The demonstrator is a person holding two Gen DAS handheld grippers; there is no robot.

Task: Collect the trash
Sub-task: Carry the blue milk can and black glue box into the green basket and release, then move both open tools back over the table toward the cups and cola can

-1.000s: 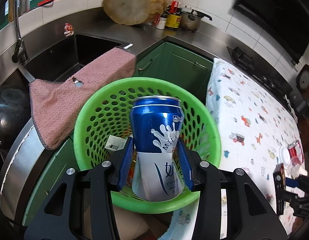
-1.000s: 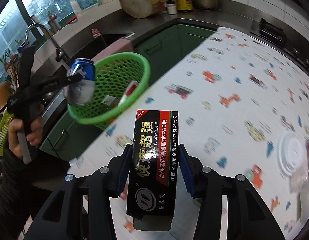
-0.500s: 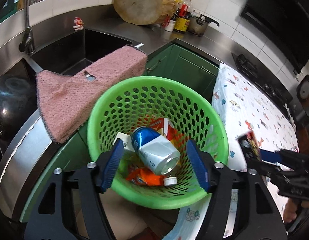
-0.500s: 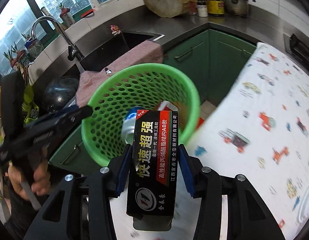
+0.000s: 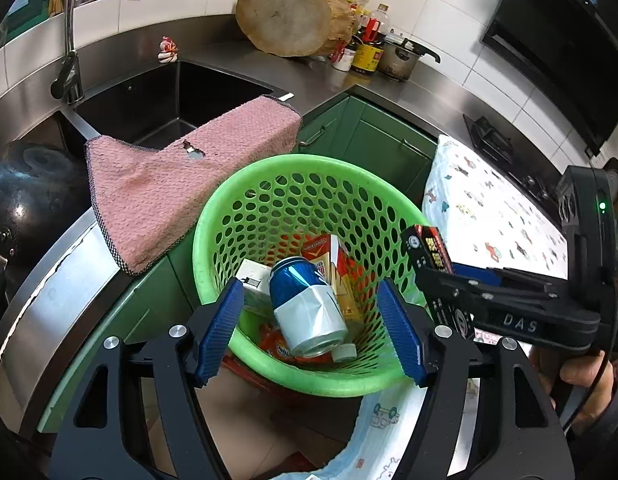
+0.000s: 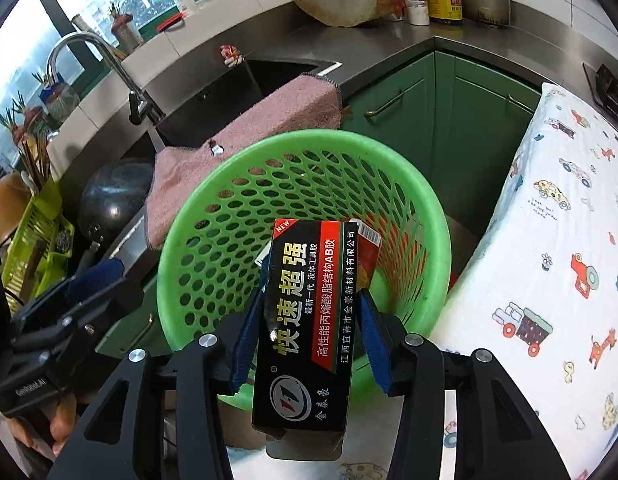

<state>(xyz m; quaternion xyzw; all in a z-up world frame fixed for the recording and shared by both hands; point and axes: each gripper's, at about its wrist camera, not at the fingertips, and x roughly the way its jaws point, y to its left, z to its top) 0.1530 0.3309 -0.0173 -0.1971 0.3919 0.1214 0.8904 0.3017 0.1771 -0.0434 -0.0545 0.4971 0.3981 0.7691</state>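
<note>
A green perforated basket (image 5: 269,176) (image 6: 309,140) stands between the counter and the table. In it a blue-and-white can (image 5: 309,304) lies on its side among cartons, a wrapper and a small white cap. My left gripper (image 5: 309,292) hovers over the basket's near rim, its jaws opening with nothing between the pads; the can lies below them. My right gripper (image 6: 309,296) is shut on a black glue box (image 6: 305,320) (image 5: 427,248), held upright over the basket's near right rim. The left gripper (image 6: 97,280) shows at the left edge of the right wrist view.
A pink towel (image 5: 181,184) hangs over the steel sink edge (image 5: 237,80) just behind the basket. Green cabinets (image 6: 393,112) stand behind it; a table with a cartoon-print cloth (image 6: 549,240) borders it on the right. A black wok (image 5: 25,196) sits at left.
The left gripper let go of the can, which dropped into the basket and now lies on its side. The right gripper carried the black box from above the table to over the basket.
</note>
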